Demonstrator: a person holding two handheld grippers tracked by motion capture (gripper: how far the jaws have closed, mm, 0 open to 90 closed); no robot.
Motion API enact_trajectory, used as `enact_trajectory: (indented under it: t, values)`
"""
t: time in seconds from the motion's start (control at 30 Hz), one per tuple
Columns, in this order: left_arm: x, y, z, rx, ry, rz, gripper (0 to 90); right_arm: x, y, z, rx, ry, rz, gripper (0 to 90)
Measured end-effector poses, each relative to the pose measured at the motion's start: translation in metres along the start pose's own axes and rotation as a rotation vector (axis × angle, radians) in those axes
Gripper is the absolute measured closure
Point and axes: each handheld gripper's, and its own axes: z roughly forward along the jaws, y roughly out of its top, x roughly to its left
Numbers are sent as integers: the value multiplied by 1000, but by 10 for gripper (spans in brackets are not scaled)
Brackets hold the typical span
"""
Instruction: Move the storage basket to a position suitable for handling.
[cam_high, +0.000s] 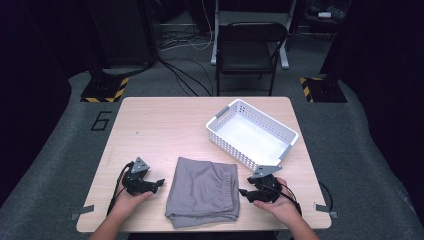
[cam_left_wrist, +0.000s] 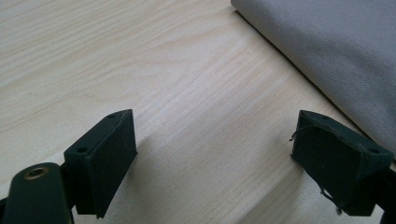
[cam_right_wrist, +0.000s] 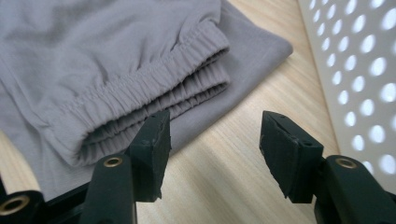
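Note:
A folded grey garment (cam_high: 202, 192) with an elastic waistband lies at the front middle of the wooden table (cam_high: 165, 125). My left gripper (cam_high: 159, 183) sits just left of it, open, with bare wood between its jaws; the left gripper view catches the garment (cam_left_wrist: 336, 51) at the upper right. My right gripper (cam_high: 243, 192) rests at the garment's right edge, open and holding nothing. In the right gripper view my gripper (cam_right_wrist: 215, 149) has its left jaw beside the gathered waistband (cam_right_wrist: 154, 88).
A white perforated basket (cam_high: 251, 133) stands empty at the right rear of the table, and its wall (cam_right_wrist: 364, 70) is close on my right gripper's right. A black folding chair (cam_high: 250, 50) and floor cables lie beyond the table.

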Motion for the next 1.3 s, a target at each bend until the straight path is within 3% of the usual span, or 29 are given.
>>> enact_trajectory:
  t: [0.13,0.43,0.6,1.0,1.13,1.3]
  values:
    - [0,0,0,0,0,0,131,0,2,-7,-5,-7,20,435]
    - [0,0,0,0,0,0,131,-1,6,-14,-8,-8,9,432]
    - [-1,0,0,-4,3,0,131,-1,19,-22,-15,1,31,414]
    - [-1,-1,0,-6,2,0,131,-11,51,-39,-74,-36,40,415]
    - [-1,0,0,-6,2,0,131,-15,67,-40,-89,-46,23,418]
    - [-1,0,0,-6,1,0,131,-27,91,-36,-113,-46,60,425]
